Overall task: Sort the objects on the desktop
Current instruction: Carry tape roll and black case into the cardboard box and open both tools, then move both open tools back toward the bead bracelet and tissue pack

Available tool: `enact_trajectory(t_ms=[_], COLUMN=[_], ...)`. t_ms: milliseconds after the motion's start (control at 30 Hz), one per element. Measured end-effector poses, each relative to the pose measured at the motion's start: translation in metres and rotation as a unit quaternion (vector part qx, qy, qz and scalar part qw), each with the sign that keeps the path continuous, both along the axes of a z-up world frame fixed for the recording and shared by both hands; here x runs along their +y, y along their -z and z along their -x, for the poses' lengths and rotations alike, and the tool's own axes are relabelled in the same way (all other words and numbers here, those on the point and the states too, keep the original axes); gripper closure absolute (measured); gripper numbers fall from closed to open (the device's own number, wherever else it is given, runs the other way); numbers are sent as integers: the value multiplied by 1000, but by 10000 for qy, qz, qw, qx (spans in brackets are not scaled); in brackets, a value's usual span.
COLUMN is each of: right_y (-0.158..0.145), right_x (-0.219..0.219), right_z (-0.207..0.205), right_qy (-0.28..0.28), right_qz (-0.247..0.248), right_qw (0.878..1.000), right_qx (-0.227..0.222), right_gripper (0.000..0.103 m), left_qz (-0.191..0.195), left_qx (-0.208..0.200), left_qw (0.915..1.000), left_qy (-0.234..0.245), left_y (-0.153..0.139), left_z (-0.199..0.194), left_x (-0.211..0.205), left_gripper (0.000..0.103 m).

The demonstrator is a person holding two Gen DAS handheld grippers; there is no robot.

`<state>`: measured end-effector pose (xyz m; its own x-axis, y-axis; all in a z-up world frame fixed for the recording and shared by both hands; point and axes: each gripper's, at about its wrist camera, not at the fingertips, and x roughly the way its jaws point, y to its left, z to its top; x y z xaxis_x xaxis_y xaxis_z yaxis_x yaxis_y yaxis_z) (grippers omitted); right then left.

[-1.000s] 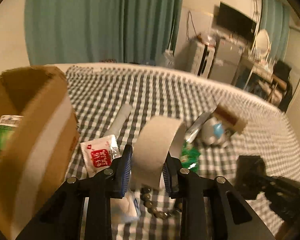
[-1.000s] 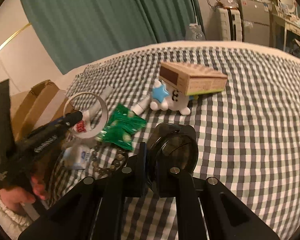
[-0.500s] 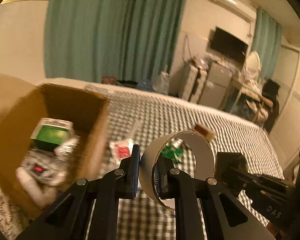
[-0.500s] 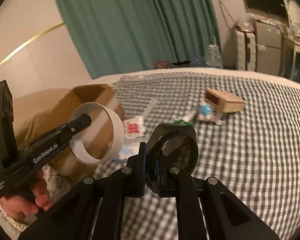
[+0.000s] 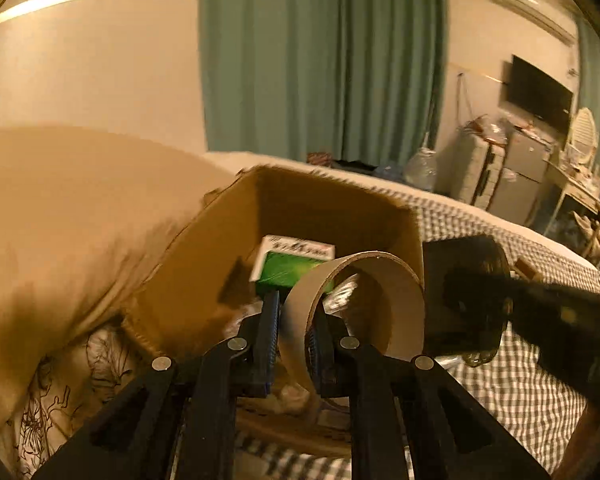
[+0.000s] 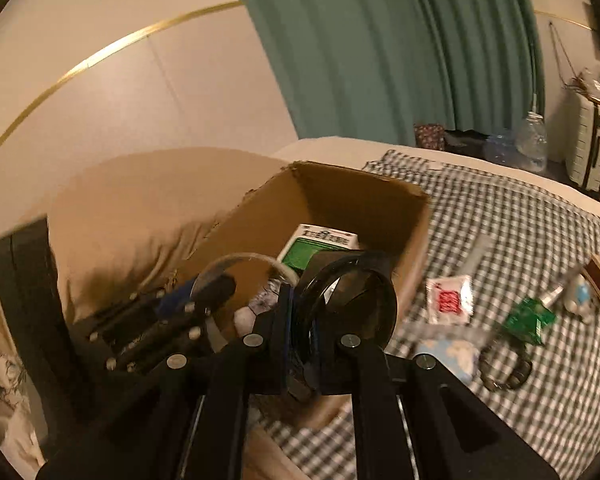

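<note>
Cardboard box (image 5: 332, 216) sits open-topped at the edge of the checked bedcover (image 6: 540, 240), against a tan pillow (image 5: 80, 208) — handy as the bin for the sort, w/ a green-and-white carton (image 5: 296, 264) already inside. We hold two things above its mouth, ready to drop. Tape roll (image 5: 360, 304) is in our left gripper (image 5: 294, 336): jaws narrow, pinching the roll's wall edge-on, so the ring hangs free over the box. Dark round lid-like object (image 6: 348, 312), can't tell exactly what, is clamped by its rim in our right gripper (image 6: 300, 340), jaws nearly closed. Still out on the cover, well apart from the box: red-and-white sachet (image 6: 448, 300), green packet (image 6: 530, 318), bead bracelet (image 6: 504, 368).
</note>
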<state>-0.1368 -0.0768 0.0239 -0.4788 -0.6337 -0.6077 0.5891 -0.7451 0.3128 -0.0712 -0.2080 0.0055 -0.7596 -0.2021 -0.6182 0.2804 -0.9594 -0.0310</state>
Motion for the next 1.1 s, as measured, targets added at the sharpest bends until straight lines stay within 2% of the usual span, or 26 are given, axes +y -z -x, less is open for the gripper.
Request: enact_trajectory(t_ms=[67, 100, 133, 167, 200, 233, 267, 367, 467, 600, 667, 767, 867, 967, 1067, 1100], right_y=[0, 0, -1, -1, -2, -4, -5, -10, -14, -11, -5, 5, 22, 42, 63, 69], right_x=[-12, -16, -19, -22, -23, -22, -22, -12, 6, 61, 99, 162, 220, 266, 291, 296], right_z=[11, 18, 23, 29, 32, 34, 35, 30, 25, 11, 5, -5, -12, -15, -12, -10], right_qy=[-23, -30, -8, 24, 70, 67, 67, 163, 353, 898, 1254, 1788, 2362, 2750, 2917, 2959], right_qz=[26, 52, 44, 25, 34, 74, 79, 11, -40, -233, -288, -438, -477, -265, -127, -124], right_qw=[9999, 9998, 9997, 9996, 9995, 9995, 9994, 9996, 9994, 9955, 9914, 9825, 9704, 9611, 9559, 9544], right_qx=[-115, -179, -225, -277, -292, -309, -328, -227, -56, 207, 234, 268, 136, -63, -312, -379], right_gripper=[92, 73, 60, 28, 22, 22, 22, 22, 22, 22, 22, 22, 23, 25, 38, 39], left_qz=[-45, -30, -7, 9, 24, 49, 63, 88, 50, -85, -179, -330, -340, -383, -489, -486], left_qx=[-45, -36, -62, -125, -152, -156, -126, -88, -106, -42, -30, 50, 16, -128, -295, -321], left_qw=[10000, 9999, 9999, 9999, 9999, 9998, 9998, 9997, 9999, 9999, 9994, 9969, 9942, 9916, 9894, 9887], left_qy=[-76, -109, -112, -84, -79, -113, -148, -186, -119, 135, 306, 712, 1021, 1227, 1336, 1383], left_y=[4, 7, 9, 11, 13, 13, 13, 13, 13, 9, 7, 5, 7, 22, 44, 51], left_z=[0, -2, -2, -1, -2, -2, -5, -11, -17, -24, -26, -27, -28, -22, -12, -8], left_x=[-7, -8, -10, -10, -16, -15, -15, -12, -3, 21, 39, 76, 114, 149, 176, 185], left_gripper=[87, 86, 81, 69, 59, 41, 30, 17, 17, 16, 8, 2, 0, 0, 0, 0])
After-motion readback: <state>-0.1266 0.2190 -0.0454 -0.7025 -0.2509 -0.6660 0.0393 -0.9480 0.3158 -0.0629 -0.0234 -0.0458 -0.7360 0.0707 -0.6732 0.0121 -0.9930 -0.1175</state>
